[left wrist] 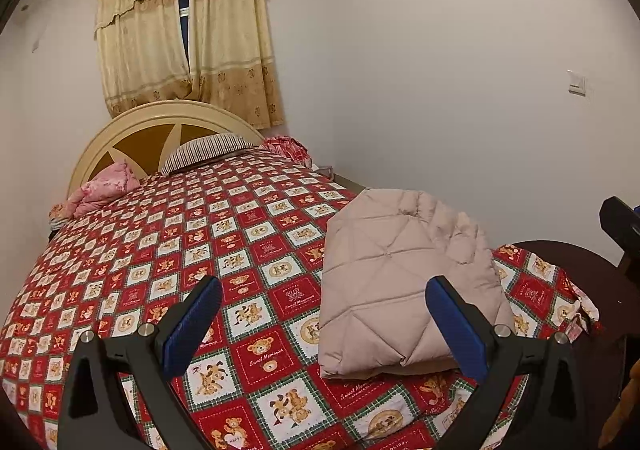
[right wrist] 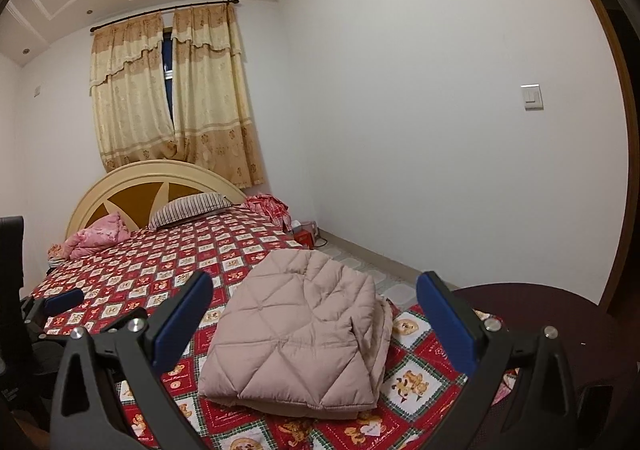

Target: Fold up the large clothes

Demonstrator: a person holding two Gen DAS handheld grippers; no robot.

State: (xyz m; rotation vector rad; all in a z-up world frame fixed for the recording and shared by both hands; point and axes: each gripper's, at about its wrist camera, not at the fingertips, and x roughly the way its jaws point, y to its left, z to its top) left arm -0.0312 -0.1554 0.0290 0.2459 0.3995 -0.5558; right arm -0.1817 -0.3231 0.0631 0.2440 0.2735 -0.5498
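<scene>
1. The quilted beige jacket (right wrist: 300,334) lies folded into a compact bundle near the foot corner of the bed (left wrist: 168,234).
2. Both grippers, left (left wrist: 322,324) and right (right wrist: 312,320), hover spread wide, empty.
3. Folding looks finished; perhaps only tidying remains.

Left tongs (left wrist: 322,314) and right tongs (right wrist: 314,308) both gape wide, gripping nothing.
</scene>
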